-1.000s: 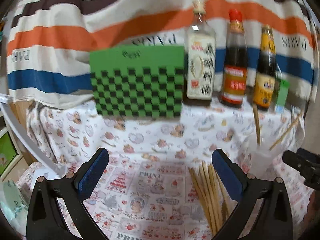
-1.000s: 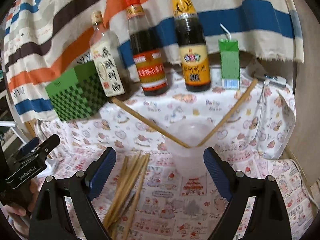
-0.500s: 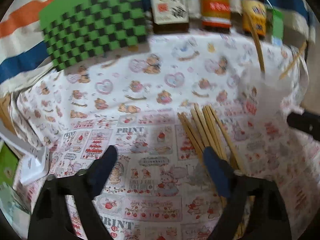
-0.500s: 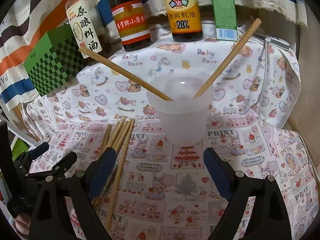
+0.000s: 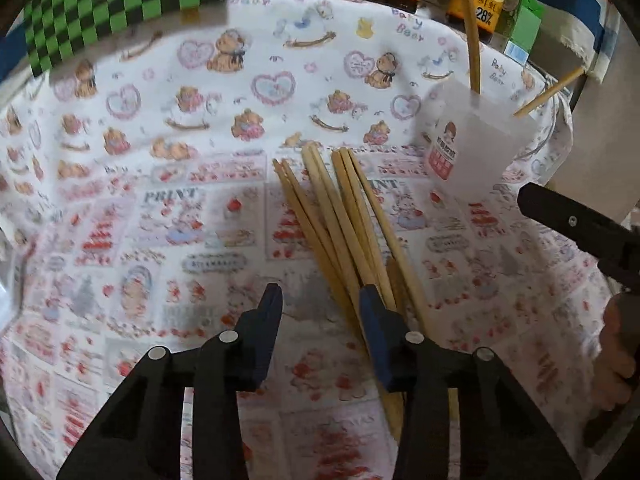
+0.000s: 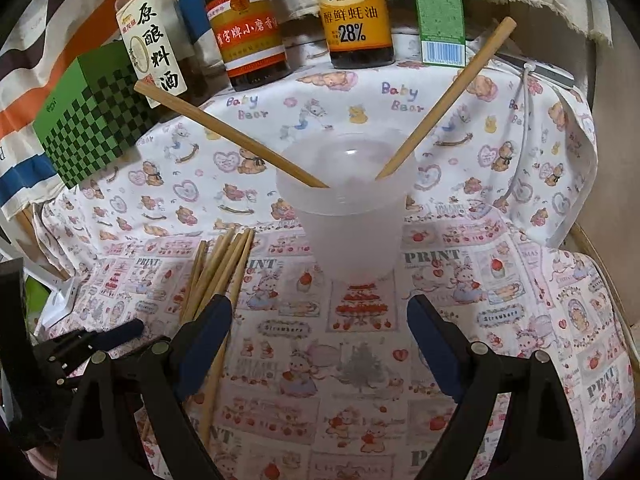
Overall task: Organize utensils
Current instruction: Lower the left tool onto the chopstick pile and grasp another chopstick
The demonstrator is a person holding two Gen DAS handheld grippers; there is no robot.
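Several wooden chopsticks (image 5: pixel 340 224) lie in a loose bundle on the printed tablecloth; they also show in the right wrist view (image 6: pixel 218 276). A translucent plastic cup (image 6: pixel 352 216) stands upright with two chopsticks (image 6: pixel 236 140) leaning in it; it also shows in the left wrist view (image 5: pixel 472 148). My left gripper (image 5: pixel 320 304) is low over the near end of the bundle, jaws partly closed with a gap, its right finger (image 5: pixel 376 320) against the sticks. My right gripper (image 6: pixel 320 320) is open and empty just in front of the cup.
Three sauce bottles (image 6: pixel 248 40) and a green carton (image 6: pixel 440 12) stand at the back. A green checkered box (image 6: pixel 92 120) sits back left. A white cable (image 6: pixel 520 128) runs at the right. The table edge falls off at the right and left.
My left gripper has dropped toward the chopstick bundle and its jaws have narrowed. My right gripper has moved down and closer to the cup, staying open.
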